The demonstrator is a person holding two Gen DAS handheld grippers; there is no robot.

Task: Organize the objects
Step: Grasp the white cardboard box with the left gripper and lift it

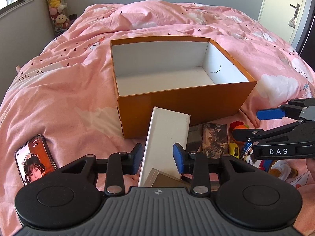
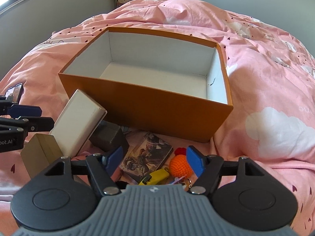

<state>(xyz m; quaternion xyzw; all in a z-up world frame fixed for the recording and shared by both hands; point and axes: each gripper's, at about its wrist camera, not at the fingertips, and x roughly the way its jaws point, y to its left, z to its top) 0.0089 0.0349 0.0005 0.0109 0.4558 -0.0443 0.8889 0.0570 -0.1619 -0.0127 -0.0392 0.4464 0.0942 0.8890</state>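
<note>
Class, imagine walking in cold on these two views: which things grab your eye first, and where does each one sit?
The open orange box, empty and white inside, sits mid-bed on the pink quilt. Just in front of it, a white flat box leans tilted between the left tongs, beside a small clutter including an orange crocheted ball and a yellow toy car. A lit phone lies far left.

1 box (image 2: 149, 106), ~3 cartons (image 2: 76, 123), 1 phone (image 1: 35, 159)
</note>
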